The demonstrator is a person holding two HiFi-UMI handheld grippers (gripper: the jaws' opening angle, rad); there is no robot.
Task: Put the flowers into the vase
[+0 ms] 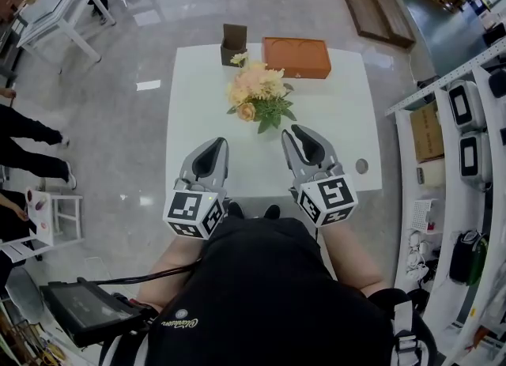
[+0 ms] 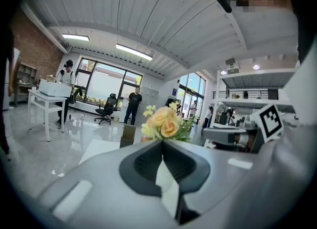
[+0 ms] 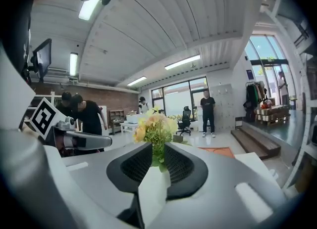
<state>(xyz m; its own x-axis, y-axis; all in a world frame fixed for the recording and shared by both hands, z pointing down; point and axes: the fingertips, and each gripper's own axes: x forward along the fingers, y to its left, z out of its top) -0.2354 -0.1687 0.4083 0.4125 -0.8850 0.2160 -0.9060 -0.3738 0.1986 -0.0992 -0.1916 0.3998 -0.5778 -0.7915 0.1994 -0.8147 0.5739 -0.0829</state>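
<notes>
A bouquet of peach and yellow flowers (image 1: 254,88) with green leaves stands upright at the middle of the white table (image 1: 336,139). Whatever holds it is hidden under the leaves. Both grippers hover near the table's front edge, pointing at the bouquet and well short of it. My left gripper (image 1: 220,143) has its tips together and holds nothing. The left gripper view shows the bouquet (image 2: 163,123) just above those closed tips (image 2: 162,141). My right gripper (image 1: 293,130) shows a narrow gap between its pads (image 3: 158,150) with nothing in it. Through that gap I see the bouquet (image 3: 153,124) farther off.
A small dark brown box (image 1: 232,43) and a flat orange box (image 1: 296,57) sit at the table's far edge. A round hole (image 1: 361,166) marks the table's right side. People stand at the left (image 1: 28,147). Shelving (image 1: 466,135) runs along the right.
</notes>
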